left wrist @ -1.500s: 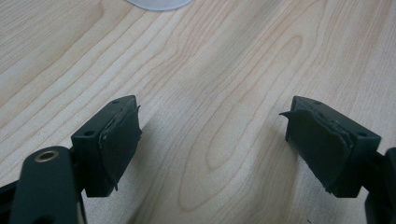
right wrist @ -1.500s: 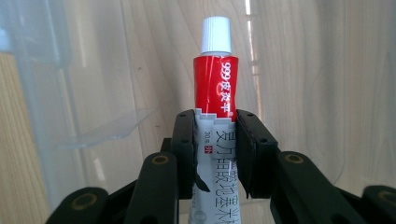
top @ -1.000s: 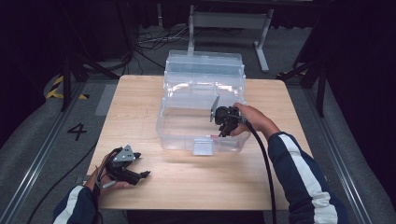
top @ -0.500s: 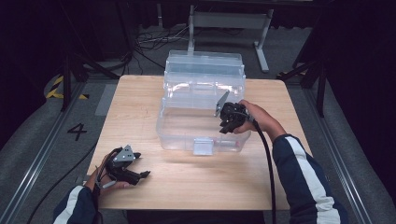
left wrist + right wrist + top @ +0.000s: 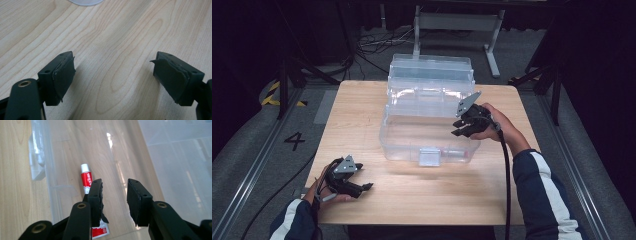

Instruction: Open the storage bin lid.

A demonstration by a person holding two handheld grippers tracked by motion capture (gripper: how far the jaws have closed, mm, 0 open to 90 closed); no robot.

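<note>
In the right gripper view, the red-and-white tube (image 5: 87, 180) lies on the floor of the clear plastic box (image 5: 160, 150), but its middle is hidden behind the left finger (image 5: 95, 200) of the right gripper (image 5: 114, 202), and its lower end is cut off at the bottom edge near 6 o'clock. In the high view the tube cannot be made out through the box wall (image 5: 402, 145).

What shows of the tube is a small white cap at its far end, then a red body with a white band, and a flat red-and-white crimped end nearest the camera. There is white lettering on the red part, too small and blurred to read.

The box is see-through, with a lighter latch tab at the middle of its front wall and its lid standing open at 12 o'clock. It sits at the centre of the pale wooden counter (image 5: 357, 115). On the floor at 9 o'clock of the counter, a figure "4" (image 5: 294, 140) is marked.

The right gripper (image 5: 460, 126) is held at the box's 3 o'clock rim, fingers apart with nothing between them, just above the tube. The left gripper (image 5: 362, 189) rests at the counter's 7 o'clock corner, well apart from the box; its fingers (image 5: 63, 75) stand wide apart over bare wood.
</note>
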